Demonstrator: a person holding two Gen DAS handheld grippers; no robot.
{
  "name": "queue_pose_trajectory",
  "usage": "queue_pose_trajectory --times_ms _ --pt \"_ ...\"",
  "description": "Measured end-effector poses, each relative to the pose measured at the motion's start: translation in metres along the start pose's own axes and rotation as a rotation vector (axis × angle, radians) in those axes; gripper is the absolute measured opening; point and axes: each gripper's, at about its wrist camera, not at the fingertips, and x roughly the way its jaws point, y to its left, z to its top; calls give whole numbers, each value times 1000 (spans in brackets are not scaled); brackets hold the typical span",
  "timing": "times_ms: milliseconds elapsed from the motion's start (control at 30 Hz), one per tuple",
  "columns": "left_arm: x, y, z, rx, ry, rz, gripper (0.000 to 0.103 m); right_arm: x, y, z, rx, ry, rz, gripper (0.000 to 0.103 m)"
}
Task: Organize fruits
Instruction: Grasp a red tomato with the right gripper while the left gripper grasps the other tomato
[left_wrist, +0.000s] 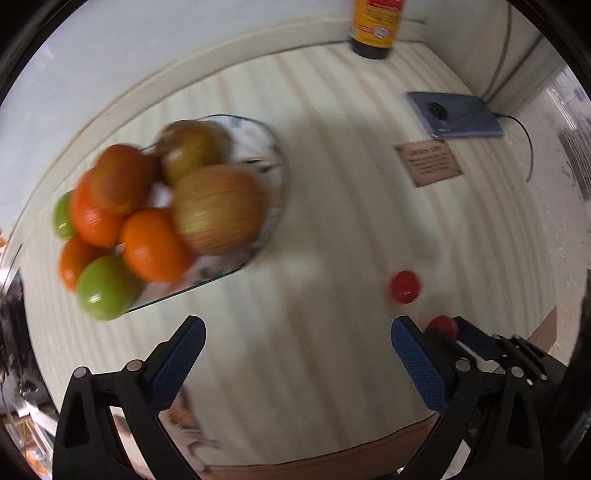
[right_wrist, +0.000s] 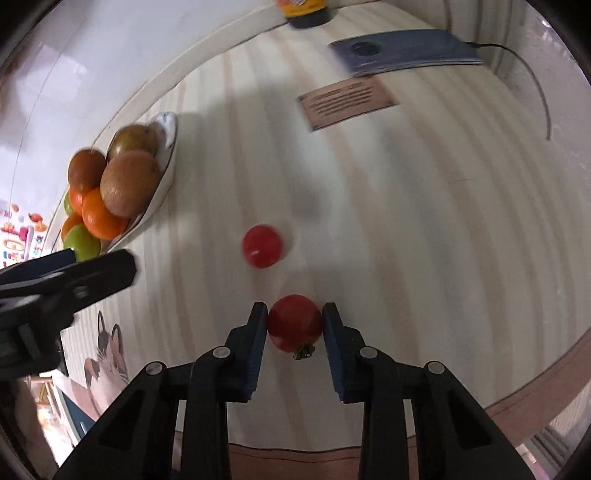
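Note:
My right gripper (right_wrist: 294, 314) is shut on a red cherry tomato (right_wrist: 294, 322) resting on the pale striped table; its green stem faces the camera. A second cherry tomato (right_wrist: 262, 246) lies loose just beyond it. In the left wrist view my left gripper (left_wrist: 297, 332) hangs wide open over bare table, nothing between its pads. The gripped tomato (left_wrist: 442, 326) shows past its right finger, and the loose tomato (left_wrist: 405, 286) lies further on. A glass plate (left_wrist: 275, 192) piled with apples, oranges and green fruits sits to the left; the same plate (right_wrist: 168, 147) shows in the right wrist view.
A dark bottle (left_wrist: 373, 27) stands at the back wall. A blue phone (left_wrist: 456, 114) with a cable and a brown card (left_wrist: 430, 162) lie at the back right. The table's brown front edge (right_wrist: 535, 387) runs close under the grippers. The left gripper's arm (right_wrist: 66, 273) reaches in from the left.

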Motion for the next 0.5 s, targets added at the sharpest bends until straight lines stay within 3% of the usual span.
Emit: queue_pose_trajectory --times_ms 100,400,500 --pt "11 -24 6 55 10 -25 100 -9 -23 -2 48 -21 -19 33" --pt "49 -73 14 135 83 -107 56 -11 -58 3 109 -5 -95 33" --pt "47 -81 18 144 57 -110 46 -13 -61 4 105 -11 -110 33"
